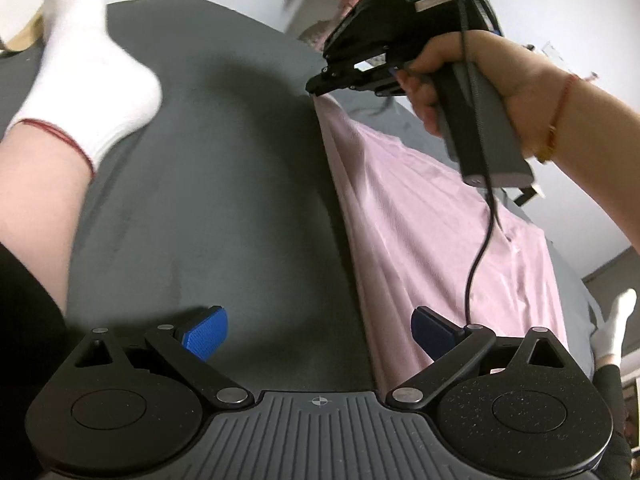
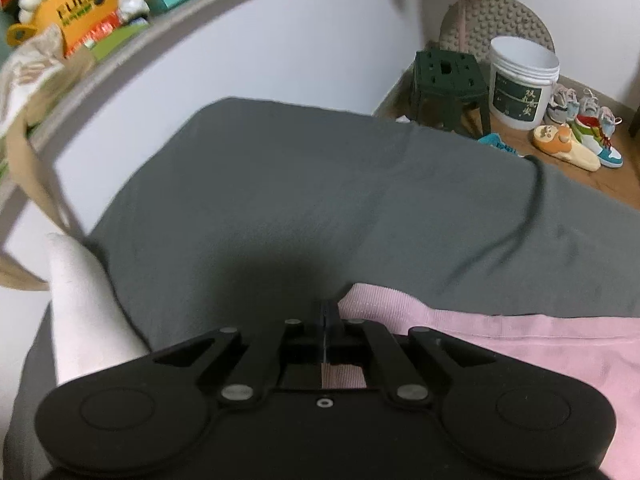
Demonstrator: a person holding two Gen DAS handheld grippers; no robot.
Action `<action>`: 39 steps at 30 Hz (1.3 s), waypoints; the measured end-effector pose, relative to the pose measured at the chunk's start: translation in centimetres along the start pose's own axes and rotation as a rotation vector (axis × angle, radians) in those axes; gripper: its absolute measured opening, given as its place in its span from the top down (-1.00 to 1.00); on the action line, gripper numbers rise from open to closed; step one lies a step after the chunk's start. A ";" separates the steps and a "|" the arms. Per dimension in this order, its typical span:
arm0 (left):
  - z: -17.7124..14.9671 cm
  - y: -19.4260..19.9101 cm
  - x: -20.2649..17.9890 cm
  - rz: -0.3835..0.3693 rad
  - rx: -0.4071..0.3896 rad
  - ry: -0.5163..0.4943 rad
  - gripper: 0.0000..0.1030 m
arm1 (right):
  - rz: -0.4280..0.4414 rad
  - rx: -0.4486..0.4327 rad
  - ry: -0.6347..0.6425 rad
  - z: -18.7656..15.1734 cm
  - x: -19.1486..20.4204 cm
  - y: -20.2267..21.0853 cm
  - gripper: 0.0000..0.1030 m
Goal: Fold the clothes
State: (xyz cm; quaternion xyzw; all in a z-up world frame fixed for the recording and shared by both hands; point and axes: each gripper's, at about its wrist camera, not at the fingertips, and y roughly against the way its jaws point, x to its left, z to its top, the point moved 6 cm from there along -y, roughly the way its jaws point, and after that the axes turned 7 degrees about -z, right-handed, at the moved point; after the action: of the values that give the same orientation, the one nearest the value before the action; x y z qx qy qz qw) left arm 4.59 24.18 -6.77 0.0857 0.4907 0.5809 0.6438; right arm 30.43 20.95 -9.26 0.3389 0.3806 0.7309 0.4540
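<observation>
1. Pink ribbed fabric, a garment (image 1: 440,216), lies on a grey bed sheet (image 1: 208,184), spread along the right side of the bed in the left wrist view, with one corner lifted off the sheet into a taut ridge.
2. That lifted corner is pinched between the closed fingers of the right gripper (image 1: 316,90), held by a bare hand (image 1: 492,76) with a red string and a gold bracelet at the wrist; in the right wrist view the right gripper's black fingers (image 2: 325,320) meet on the pink cloth's edge (image 2: 500,332).
3. Just beside the garment's near edge, the left gripper (image 1: 320,330) stands wide open with nothing between its blue pads (image 1: 206,330), the right pad over the fabric.
4. A foot in a white sock (image 1: 92,80) rests on the sheet at the left.
5. Beyond the bed, on a wooden floor, stand a dark green stool (image 2: 448,84), a white bucket (image 2: 520,84) and several shoes (image 2: 576,136).
</observation>
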 end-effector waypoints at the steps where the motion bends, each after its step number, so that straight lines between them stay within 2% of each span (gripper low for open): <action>1: 0.0 0.1 0.2 0.007 -0.002 0.001 -0.92 | -0.006 0.001 -0.003 0.2 0.2 -0.6 0.98; 5: 0.1 0.0 0.0 0.020 -0.002 -0.010 -0.92 | 0.000 -0.003 -0.050 0.7 0.6 -2.6 0.99; 9: 0.1 0.0 -0.2 0.002 0.007 -0.008 -0.92 | 0.052 0.022 -0.079 0.8 0.9 -2.0 0.91; 11: 0.4 -0.4 0.1 0.003 0.001 0.006 -0.92 | 0.063 -0.002 -0.002 0.8 1.3 0.3 0.75; 13: 0.6 -0.1 0.4 0.001 -0.015 0.029 -0.92 | 0.086 -0.028 0.087 -0.2 1.1 3.8 0.32; 15: 1.0 0.4 1.2 0.002 -0.039 0.063 -0.92 | 0.113 -0.058 0.185 -1.9 0.5 8.2 0.23; 18: 1.4 1.3 2.3 -0.005 -0.065 0.122 -0.92 | 0.124 -0.088 0.298 -7.2 -1.8 15.0 0.23; 22: 1.5 1.6 2.4 -0.024 -0.073 0.151 -0.92 | 0.136 -0.054 0.434 -18.2 -4.3 21.8 0.23; 25: 1.4 1.8 1.5 -0.021 -0.077 0.116 -0.92 | 0.098 -0.024 0.540 -26.6 -4.2 23.3 0.25; 29: 1.2 1.8 -0.2 -0.052 -0.069 0.082 -0.92 | -0.015 -0.066 0.629 -35.0 -2.4 23.5 0.34; 33: 0.9 1.8 -1.0 -0.052 -0.062 0.064 -0.92 | -0.080 -0.119 0.612 -38.3 -0.8 22.8 0.34; 36: 0.7 1.3 -1.3 -0.040 -0.052 0.057 -0.92 | -0.114 -0.144 0.598 -38.7 0.1 21.8 0.35; 39: 0.4 1.1 -1.5 -0.045 -0.043 0.055 -0.92 | -0.167 -0.175 0.630 -38.9 0.6 20.8 0.44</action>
State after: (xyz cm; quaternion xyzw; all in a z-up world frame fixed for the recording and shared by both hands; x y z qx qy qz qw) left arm 4.43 23.48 -5.04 0.0447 0.4973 0.5789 0.6446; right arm -10.93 5.59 -9.92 0.0238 0.4643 0.7899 0.3998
